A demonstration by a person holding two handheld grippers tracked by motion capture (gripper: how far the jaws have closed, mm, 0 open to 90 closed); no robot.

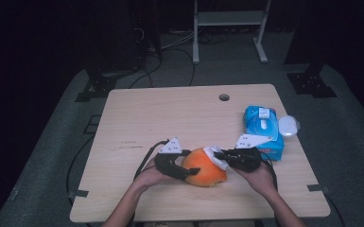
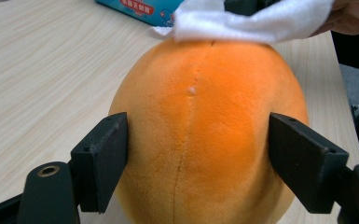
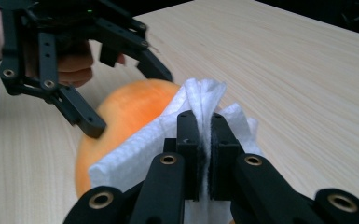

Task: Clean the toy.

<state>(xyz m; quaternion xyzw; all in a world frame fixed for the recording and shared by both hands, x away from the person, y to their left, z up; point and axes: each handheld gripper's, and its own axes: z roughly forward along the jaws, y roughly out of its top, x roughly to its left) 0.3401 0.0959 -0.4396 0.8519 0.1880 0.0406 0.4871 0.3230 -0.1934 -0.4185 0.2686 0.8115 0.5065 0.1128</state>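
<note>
Two grippers share the wiping step: our left gripper clamps the orange plush fruit on the table, jaws pressing its flanks. Our right gripper pinches the white wipe against the fruit's top; next, we judge, we drag it across under steady clamping.

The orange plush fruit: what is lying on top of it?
A folded white wipe, clamped in the right gripper, lies on the orange plush fruit at its far top. The plush surface under the wipe is covered.

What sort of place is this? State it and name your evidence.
Probably a lab recording bay: a bare wooden table on grey carpet, dark curtained surroundings, loose cables and a metal stand behind it.
</note>
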